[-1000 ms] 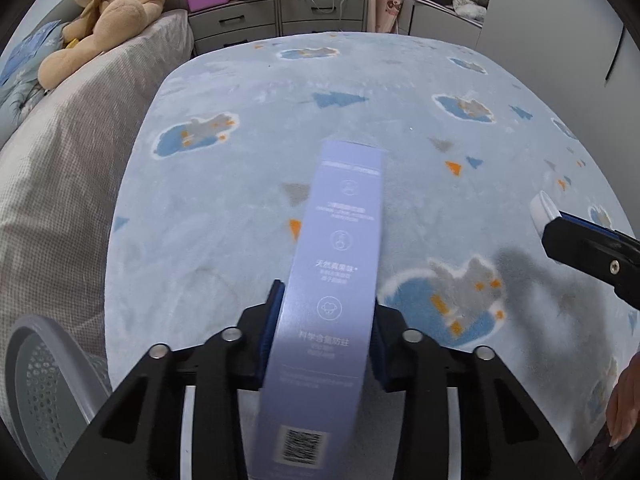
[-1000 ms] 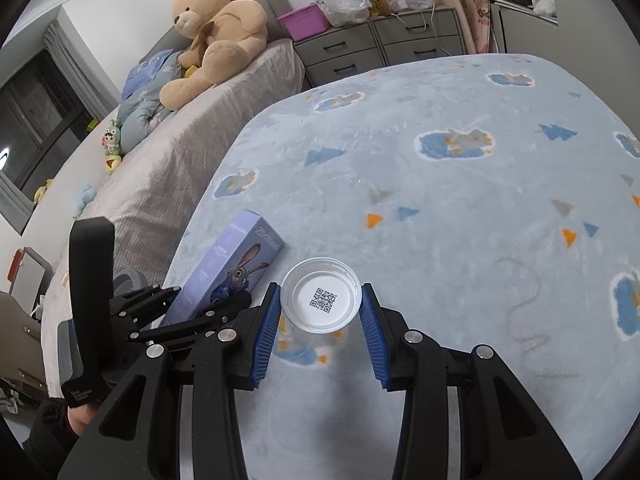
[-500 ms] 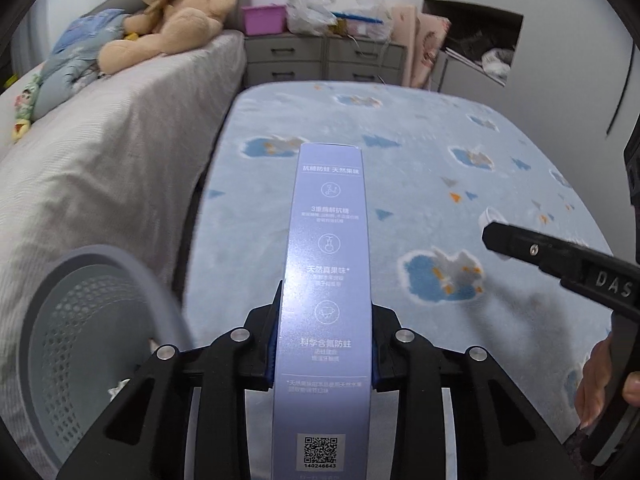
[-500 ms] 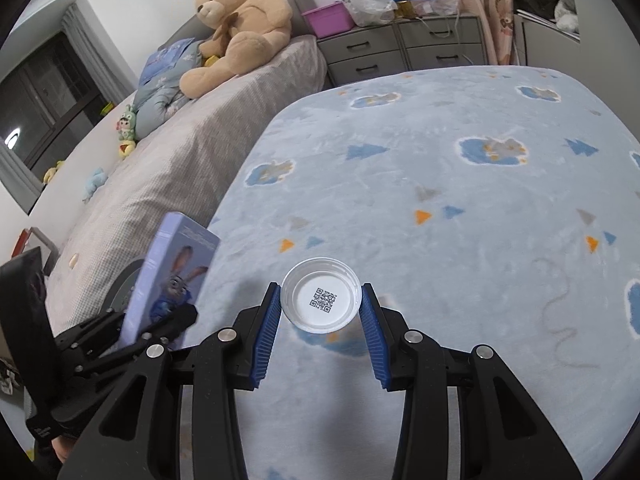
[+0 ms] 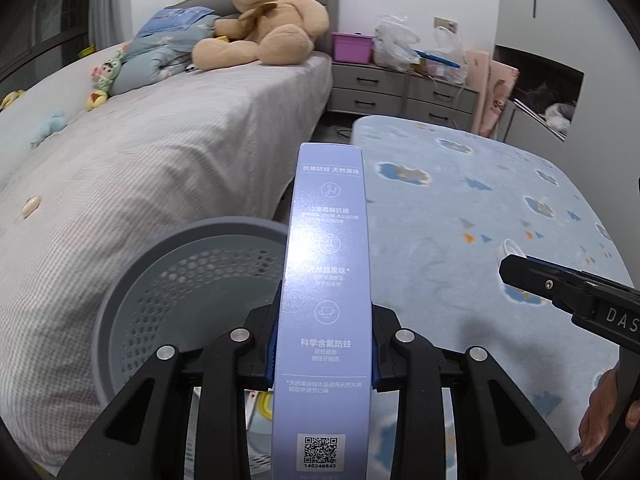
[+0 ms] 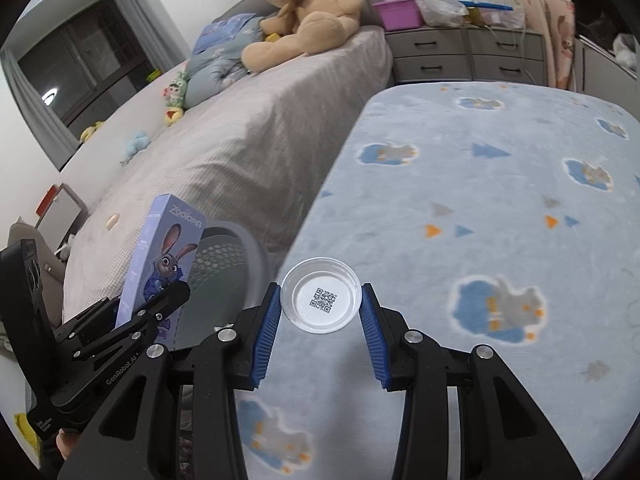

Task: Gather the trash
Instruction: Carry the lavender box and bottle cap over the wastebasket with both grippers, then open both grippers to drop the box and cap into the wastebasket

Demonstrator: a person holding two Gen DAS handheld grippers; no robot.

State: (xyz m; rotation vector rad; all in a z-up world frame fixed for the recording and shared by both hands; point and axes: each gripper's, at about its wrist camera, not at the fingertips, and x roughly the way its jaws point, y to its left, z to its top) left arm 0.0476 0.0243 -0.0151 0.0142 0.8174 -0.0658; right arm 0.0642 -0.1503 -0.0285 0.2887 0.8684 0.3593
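While the left gripper (image 5: 323,344) clamps the purple toothpaste box (image 5: 326,280) between its blue pads in the left wrist view, the grey mesh bin (image 5: 152,292) sits at nine o'clock of the box, beside the bed (image 5: 140,168); the right gripper (image 5: 560,288) enters at three o'clock. In the right wrist view, the right gripper (image 6: 320,320) pinches a clear plastic lid (image 6: 321,300) over the blue blanket (image 6: 500,200), with box (image 6: 164,256) and bin (image 6: 236,268) at nine o'clock.

Both wrist cams are looking down-forward, close over their own fingers, sharing the grey basket (image 5: 192,280), bed (image 6: 248,152) and blue blanket (image 5: 460,208).
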